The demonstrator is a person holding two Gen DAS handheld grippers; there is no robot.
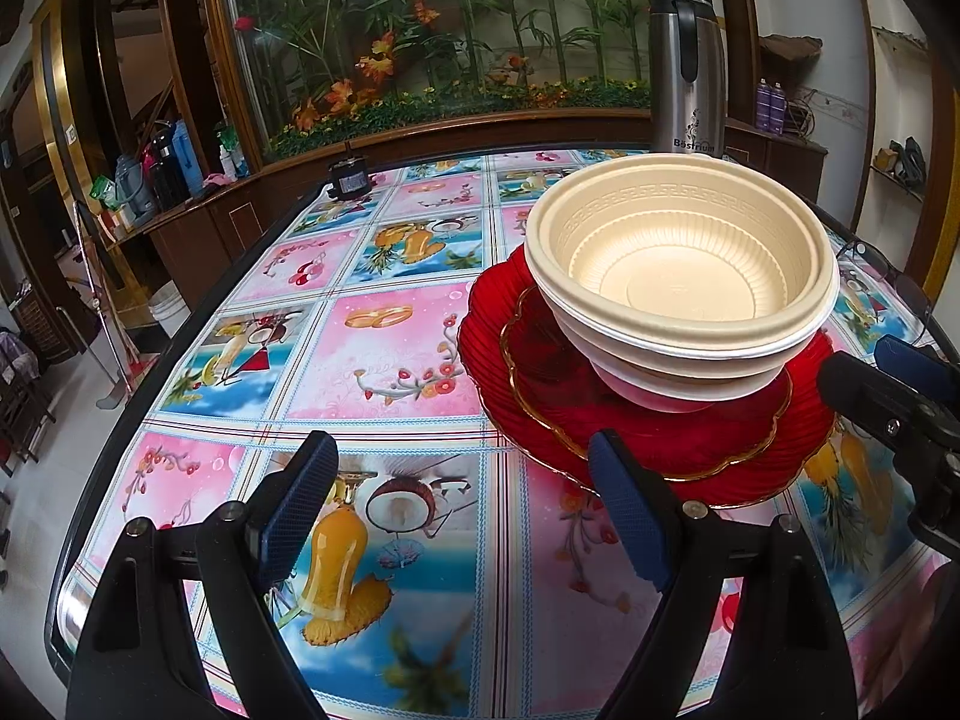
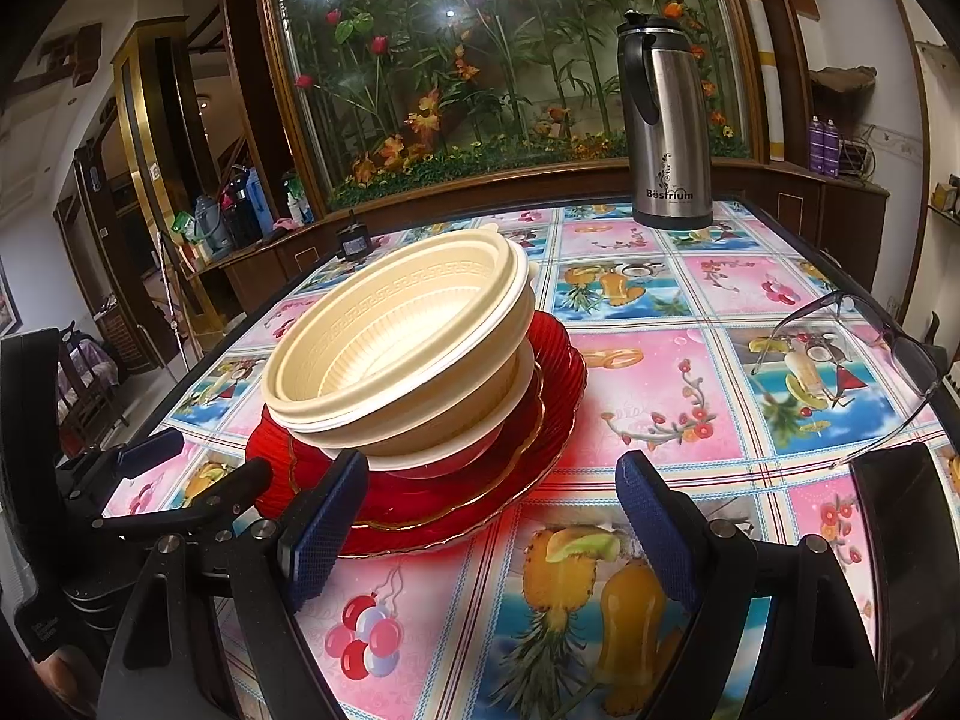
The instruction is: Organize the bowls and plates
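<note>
In the left wrist view, the left gripper (image 1: 462, 504) stands wide open at lower centre, holding nothing. Nested cream bowls (image 1: 678, 276) sit mouth-up, tilted, on stacked red plates (image 1: 630, 438) at centre right, hiding the plate centres. The right gripper (image 2: 492, 522) is likewise open and empty.

The left tool (image 1: 462, 504) has two matte black plastic arms, each ending in a dark blue pad (image 1: 300, 504) with a fine cross-hatched grip texture. Round silver screws sit at the arm pivots. The right tool (image 2: 492, 525) is built the same: black arms, blue textured pads (image 2: 327, 519), silver pivot screws.
</note>
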